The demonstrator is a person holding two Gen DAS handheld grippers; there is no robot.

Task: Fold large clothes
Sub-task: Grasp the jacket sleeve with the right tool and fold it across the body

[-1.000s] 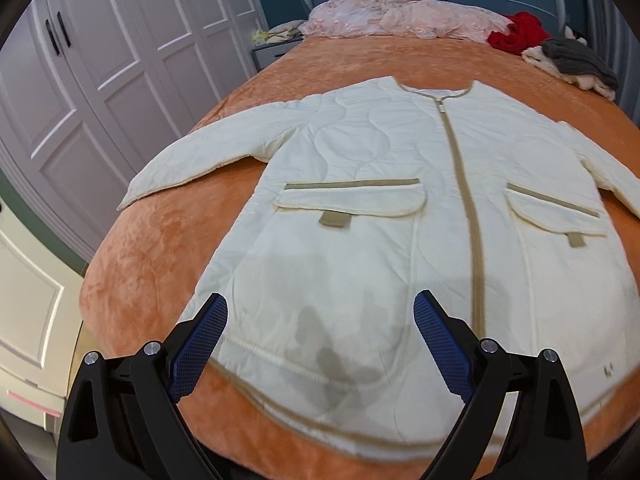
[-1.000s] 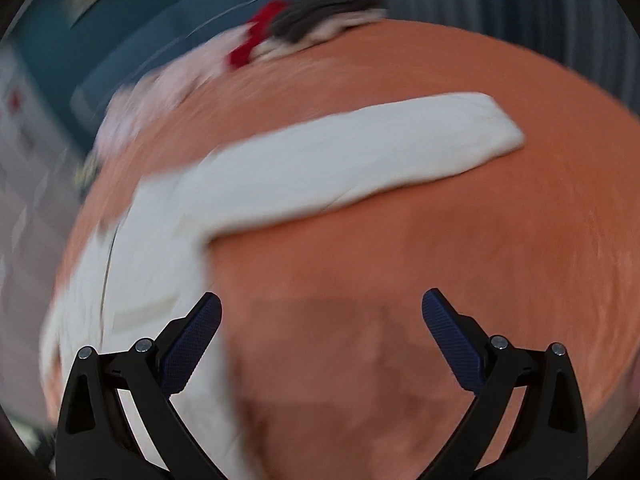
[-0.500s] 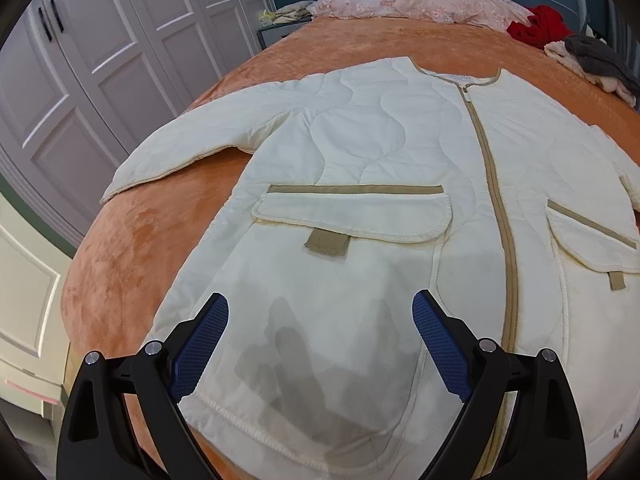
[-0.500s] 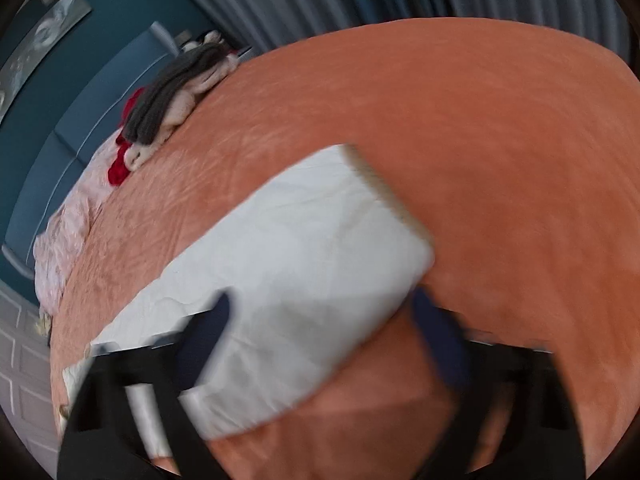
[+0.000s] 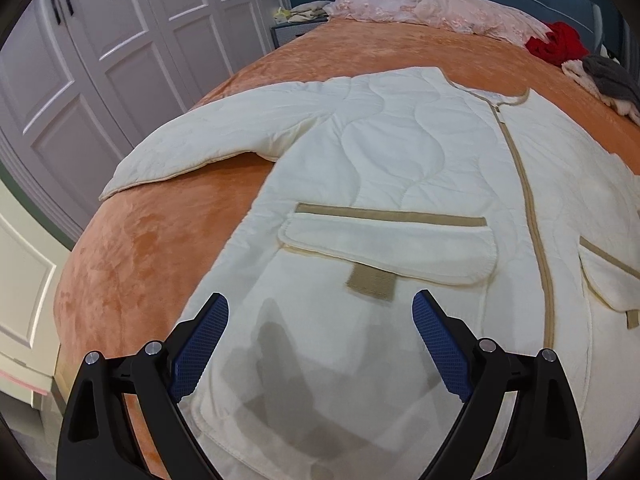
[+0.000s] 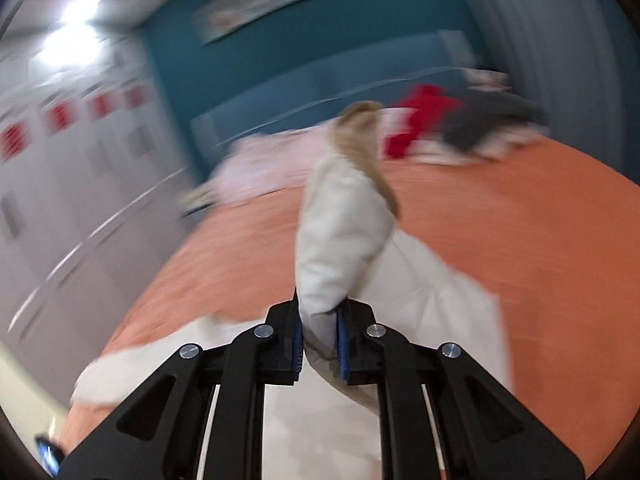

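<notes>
In the left wrist view, a cream quilted jacket lies flat, front side up, on an orange bed cover and fills the middle and right of the frame. Its sleeve stretches toward the left edge of the bed. A tan zipper line runs down the right part, and a flap pocket sits in the centre. The left gripper hovers over the lower hem with its jaws spread wide and nothing between the blue pads. White wardrobe doors fill the upper left; pink bedding and a red cloth lie at the top right.

The right wrist view is blurred. The right gripper is at the bottom centre, its jaws closing on a fold of the cream jacket, probably the other sleeve, which stands up from the pads to a tan cuff in the middle of the frame. Behind it are the orange cover and a teal wall.
</notes>
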